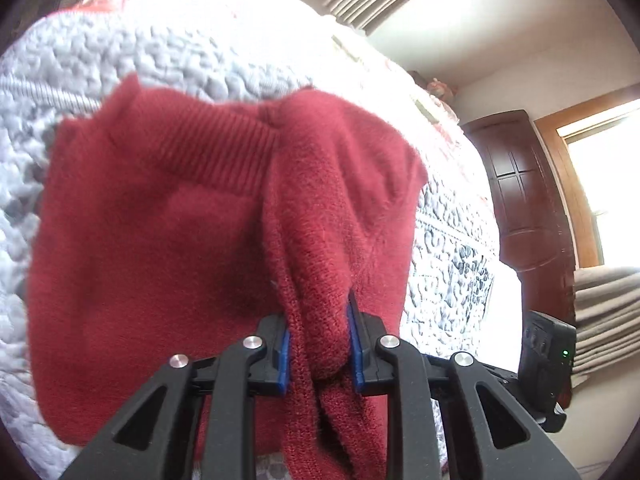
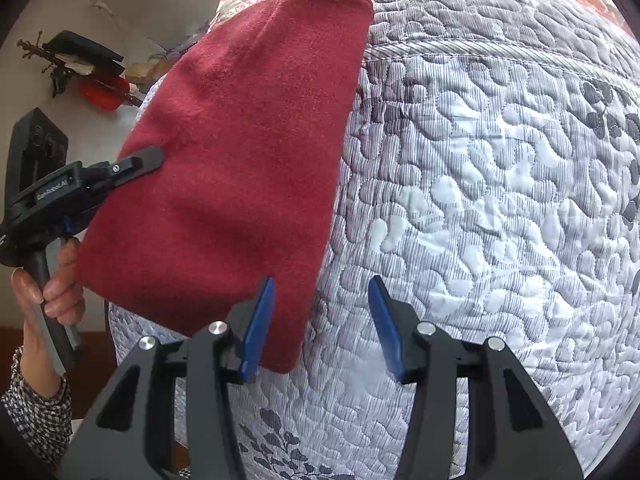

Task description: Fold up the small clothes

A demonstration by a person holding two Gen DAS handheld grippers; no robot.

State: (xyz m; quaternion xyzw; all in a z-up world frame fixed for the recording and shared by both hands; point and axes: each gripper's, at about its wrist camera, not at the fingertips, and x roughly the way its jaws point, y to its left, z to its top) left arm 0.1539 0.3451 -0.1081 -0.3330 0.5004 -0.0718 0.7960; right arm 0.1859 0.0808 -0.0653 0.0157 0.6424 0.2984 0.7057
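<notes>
Left tongs (image 1: 318,344): clamped on a bunched fold of the red knit garment (image 1: 192,240), right up close!
Garment: draped on the quilted bed (image 2: 500,200), long axis running away from the cameras.
Right tongs (image 2: 322,328): spread wide, empty; the garment's near corner lies just to their left.
Nearer arm: right, I'd judge.

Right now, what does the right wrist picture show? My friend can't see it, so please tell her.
A red knitted garment lies folded on a grey quilted bedspread. The left gripper, held by a hand, is clamped on its left edge. The right gripper is open at the garment's near corner, holding nothing.
</notes>
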